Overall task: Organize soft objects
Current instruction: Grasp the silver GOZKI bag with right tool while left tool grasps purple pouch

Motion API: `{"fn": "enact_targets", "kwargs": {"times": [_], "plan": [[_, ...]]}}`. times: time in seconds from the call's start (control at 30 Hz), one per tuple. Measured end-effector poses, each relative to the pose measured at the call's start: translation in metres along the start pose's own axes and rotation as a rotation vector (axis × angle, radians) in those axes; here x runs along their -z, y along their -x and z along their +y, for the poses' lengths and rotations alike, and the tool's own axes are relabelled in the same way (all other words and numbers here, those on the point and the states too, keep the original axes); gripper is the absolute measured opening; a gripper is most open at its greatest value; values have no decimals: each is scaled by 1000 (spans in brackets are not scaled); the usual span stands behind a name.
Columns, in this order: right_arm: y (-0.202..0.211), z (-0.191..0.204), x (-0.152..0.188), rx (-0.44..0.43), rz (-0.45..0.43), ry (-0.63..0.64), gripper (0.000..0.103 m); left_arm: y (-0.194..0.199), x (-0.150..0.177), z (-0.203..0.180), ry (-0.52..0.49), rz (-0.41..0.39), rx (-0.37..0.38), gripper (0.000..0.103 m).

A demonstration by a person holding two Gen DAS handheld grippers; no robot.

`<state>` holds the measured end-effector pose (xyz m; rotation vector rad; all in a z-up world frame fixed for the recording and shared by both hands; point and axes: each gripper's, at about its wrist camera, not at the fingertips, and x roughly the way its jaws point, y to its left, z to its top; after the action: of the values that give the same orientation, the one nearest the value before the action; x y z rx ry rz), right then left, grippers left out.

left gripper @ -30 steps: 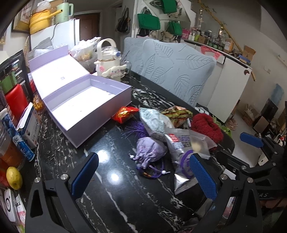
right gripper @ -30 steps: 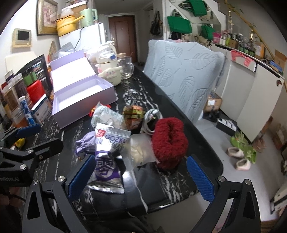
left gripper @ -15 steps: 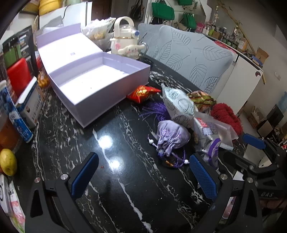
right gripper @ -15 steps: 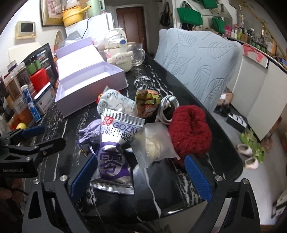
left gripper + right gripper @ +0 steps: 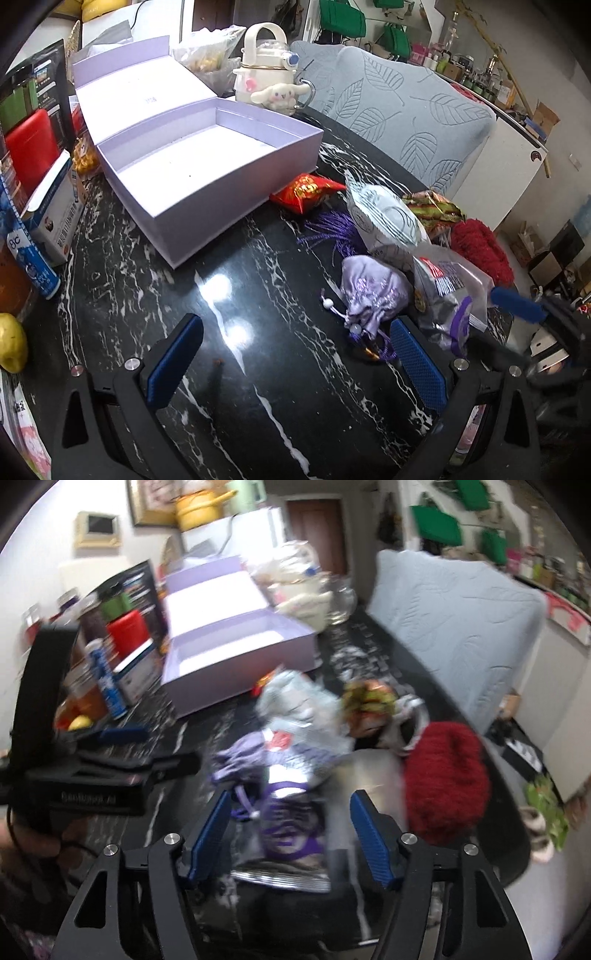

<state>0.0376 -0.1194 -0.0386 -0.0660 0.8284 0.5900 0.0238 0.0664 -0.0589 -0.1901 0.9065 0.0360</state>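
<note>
Right wrist view puts my right gripper (image 5: pixel 290 834) low over the near edge of the pile, its jaws closing with the silver-and-purple snack packet (image 5: pixel 291 834) between them; the pads do not look to be pressing on the foil yet, though the frame is smeared with motion, so I hold that loosely. To do this step well I want the pads to meet the packet across its flat middle rather than on the crimped bottom edge, and I want to keep the left pad clear of the lilac drawstring pouch (image 5: pixel 240 753) just beside it (its cord and beads lie right at that finger and could get pinched in). A clear plastic bag (image 5: pixel 476 280) overlaps the packet on the right, so I judge a slow, straight lift will shed it better than a sideways drag. My left gripper (image 5: pixel 295 365) is spread wide over bare black marble table (image 5: pixel 258 280) with nothing between its fingers, the pouch just off its right finger; I would keep it parked there until the right hand is clear. Further on sit the pale grey packet (image 5: pixel 384 218), the red fuzzy item (image 5: pixel 447 779), the red foil sachet (image 5: pixel 306 188) and the green-gold wrapper (image 5: pixel 432 210), all bunched together. Beyond them the open lavender box (image 5: pixel 207 166) stands empty with its lid up, and I judge it the likely destination.
</note>
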Motion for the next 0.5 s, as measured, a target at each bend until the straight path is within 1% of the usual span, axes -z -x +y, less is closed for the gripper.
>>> {"fn": "enact_targets", "kwargs": {"times": [0.1,0.17,0.2,0.23,0.3,0.37,0.5], "plan": [[-21,2,3,26,48,11,64,1,-2,3,2,-11,-6,103],[-32,2,4,53,66,7,60,1,-2,4,2,-16,-12,103],[-38,1,4,56,71,-1,55,1,-1,4,2,-15,-15,103],[-42,0,3,39,79,-13,41,1,-1,5,1,-16,-20,103],[-42,-4,3,-7,71,-46,38,0,0,5,-2,-11,-31,103],[-41,-5,3,-32,62,-40,34,0,0,6,-3,-7,-30,103],[-21,-11,0,-63,-6,-39,34,-3,-3,1,-7,-2,-7,103]]}}
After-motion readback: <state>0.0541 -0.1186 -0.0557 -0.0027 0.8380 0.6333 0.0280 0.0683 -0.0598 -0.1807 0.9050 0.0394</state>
